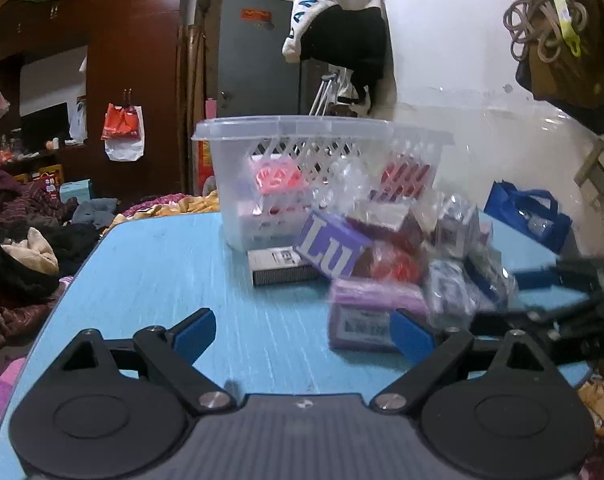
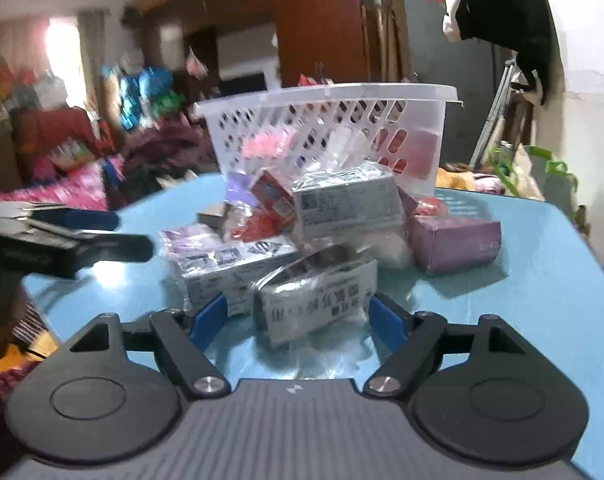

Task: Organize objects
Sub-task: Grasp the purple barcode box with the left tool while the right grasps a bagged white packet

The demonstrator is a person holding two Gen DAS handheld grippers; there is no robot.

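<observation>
On the blue tabletop [image 1: 150, 264], the left claw [image 1: 304, 330] gapes wide over bare surface, a purple box [image 1: 366, 314] by its right finger. The right claw [image 2: 298, 312] stands open around a wrapped packet [image 2: 314, 292], pads apart from it. The heap lies before the white basket [image 2: 326, 96].

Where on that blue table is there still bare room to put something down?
The blue table is bare between its left edge and the white basket, down to the left claw. Crowded: the pile of boxes in front of the basket, and around the right claw.
</observation>
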